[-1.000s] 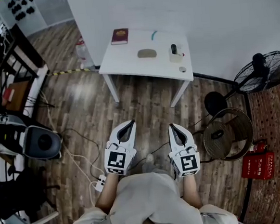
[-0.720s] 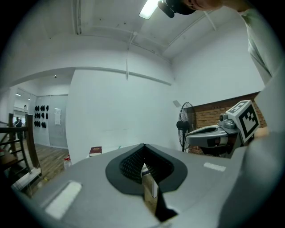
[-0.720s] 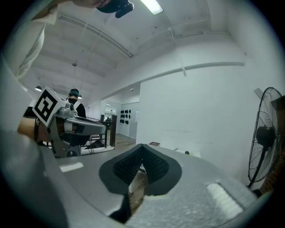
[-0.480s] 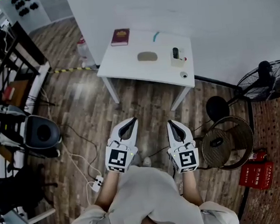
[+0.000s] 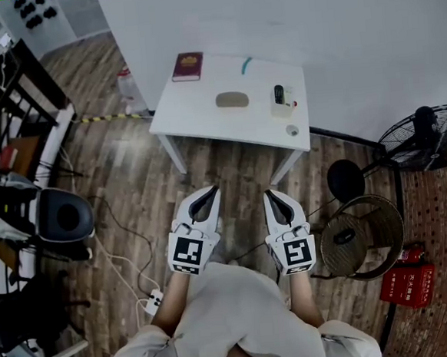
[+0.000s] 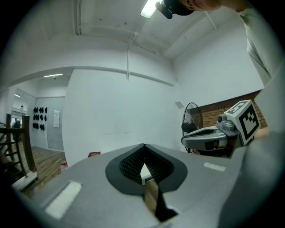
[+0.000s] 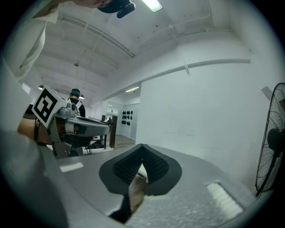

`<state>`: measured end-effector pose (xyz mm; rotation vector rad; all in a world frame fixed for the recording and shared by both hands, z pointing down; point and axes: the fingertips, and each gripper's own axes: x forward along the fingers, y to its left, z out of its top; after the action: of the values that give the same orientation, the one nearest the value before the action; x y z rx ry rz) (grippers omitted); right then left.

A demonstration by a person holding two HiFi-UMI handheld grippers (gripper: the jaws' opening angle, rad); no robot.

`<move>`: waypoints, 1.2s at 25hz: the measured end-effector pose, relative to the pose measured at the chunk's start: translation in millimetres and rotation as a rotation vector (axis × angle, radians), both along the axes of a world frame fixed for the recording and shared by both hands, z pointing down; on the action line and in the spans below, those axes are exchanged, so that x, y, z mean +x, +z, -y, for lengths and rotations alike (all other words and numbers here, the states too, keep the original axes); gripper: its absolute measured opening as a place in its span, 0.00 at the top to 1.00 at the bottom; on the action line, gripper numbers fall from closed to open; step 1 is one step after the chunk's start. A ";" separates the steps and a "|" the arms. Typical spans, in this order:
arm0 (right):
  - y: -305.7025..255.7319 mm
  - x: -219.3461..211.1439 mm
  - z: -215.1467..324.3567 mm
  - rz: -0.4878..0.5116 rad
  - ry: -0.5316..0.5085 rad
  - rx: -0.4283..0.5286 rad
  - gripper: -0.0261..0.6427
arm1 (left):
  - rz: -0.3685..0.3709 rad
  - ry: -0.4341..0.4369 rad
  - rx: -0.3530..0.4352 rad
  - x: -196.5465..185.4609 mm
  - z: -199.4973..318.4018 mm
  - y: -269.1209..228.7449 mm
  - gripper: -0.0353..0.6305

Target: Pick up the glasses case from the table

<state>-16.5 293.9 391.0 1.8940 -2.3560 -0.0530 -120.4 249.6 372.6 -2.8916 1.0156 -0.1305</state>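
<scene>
Head view: white rectangular worktop (image 5: 195,111). A smooth, oval grey glasses case (image 5: 232,99) lies mid-surface, well in from every edge. Open wood-plank floor (image 5: 231,173) separates the worktop from the left tongs (image 5: 208,190) and right tongs (image 5: 270,195).
Left gripper view: ribbed black pads (image 6: 133,162) closed, empty.
Right gripper view: likewise closed, empty.

Small object (image 5: 292,131) on table (image 5: 195,107), perhaps cup, unidentifiable.

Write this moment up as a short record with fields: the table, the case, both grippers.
table: white, by the wall
glasses case: grey, lying near the table's middle, untouched
red book: at the table's far left corner
left gripper: shut, empty, over the floor, short of the table
right gripper: shut, empty, beside the left one
</scene>
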 end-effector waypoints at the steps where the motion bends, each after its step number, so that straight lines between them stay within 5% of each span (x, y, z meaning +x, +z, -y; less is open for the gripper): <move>1: -0.6 1.0 6.7 -0.001 0.003 0.002 0.95 | -0.001 0.003 0.001 1.6 7.0 0.3 0.92; 30: 3.3 37.7 223.7 -0.029 0.135 -0.071 0.95 | -0.011 0.107 -0.084 39.5 241.1 15.9 0.92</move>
<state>21.2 70.2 394.3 1.9986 -2.1756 0.0153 -80.9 8.5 388.6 -3.0172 0.8754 -0.1544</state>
